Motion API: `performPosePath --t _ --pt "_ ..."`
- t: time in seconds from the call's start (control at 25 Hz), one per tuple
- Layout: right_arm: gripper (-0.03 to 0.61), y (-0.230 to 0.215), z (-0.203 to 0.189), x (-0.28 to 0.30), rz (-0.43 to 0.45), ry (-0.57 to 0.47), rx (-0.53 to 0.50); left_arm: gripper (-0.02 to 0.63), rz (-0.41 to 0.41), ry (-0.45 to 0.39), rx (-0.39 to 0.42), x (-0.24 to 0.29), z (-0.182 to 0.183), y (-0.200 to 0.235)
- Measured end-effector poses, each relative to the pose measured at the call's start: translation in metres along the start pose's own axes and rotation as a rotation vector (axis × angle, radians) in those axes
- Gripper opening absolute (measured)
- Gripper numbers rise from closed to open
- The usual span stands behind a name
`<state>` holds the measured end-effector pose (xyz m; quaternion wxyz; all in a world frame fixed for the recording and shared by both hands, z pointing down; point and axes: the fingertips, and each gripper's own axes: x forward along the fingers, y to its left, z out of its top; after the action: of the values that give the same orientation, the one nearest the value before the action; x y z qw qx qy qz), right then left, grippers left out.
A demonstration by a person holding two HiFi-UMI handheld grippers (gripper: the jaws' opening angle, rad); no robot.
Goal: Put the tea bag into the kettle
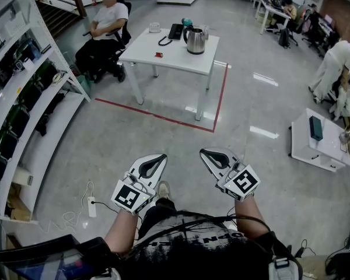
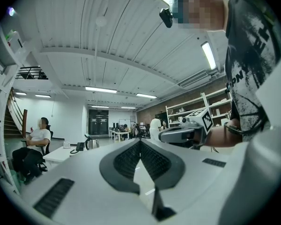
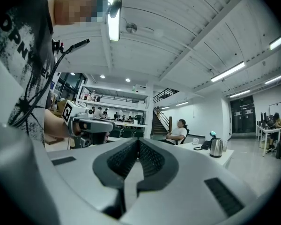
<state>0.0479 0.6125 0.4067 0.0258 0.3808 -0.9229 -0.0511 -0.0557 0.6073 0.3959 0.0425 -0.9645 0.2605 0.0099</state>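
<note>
A steel kettle stands on the far side of a white table a few steps ahead. A small red item, too small to identify, lies near the table's front edge. My left gripper and right gripper are held at waist height over the floor, far short of the table. Both point forward, both are shut, and neither holds anything. The left gripper view shows its pads meeting at the tip and the kettle far off. The right gripper view also has the kettle in the distance.
A black phone lies beside the kettle. A person sits on a chair left of the table. Red floor tape frames the table. Shelving runs along the left, a low white cabinet stands right, and a power strip lies on the floor.
</note>
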Motion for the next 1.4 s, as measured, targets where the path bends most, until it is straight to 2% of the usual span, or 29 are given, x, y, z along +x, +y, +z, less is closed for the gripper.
performPosePath --t 0.4,0.88,1.4 --pt "0.011 -0.035 -0.008 0.040 -0.009 0.020 0.003 0.011 -0.017 0.004 -0.023 0.025 -0.011 0.046" --pt "0.011 -0.088 -0.003 0.138 0.003 0.015 0.009 0.011 -0.032 0.004 -0.024 0.053 -0.010 0.150" --pt "0.011 -0.138 -0.002 0.233 -0.030 0.026 -0.004 0.011 -0.069 0.000 -0.027 0.080 -0.021 0.257"
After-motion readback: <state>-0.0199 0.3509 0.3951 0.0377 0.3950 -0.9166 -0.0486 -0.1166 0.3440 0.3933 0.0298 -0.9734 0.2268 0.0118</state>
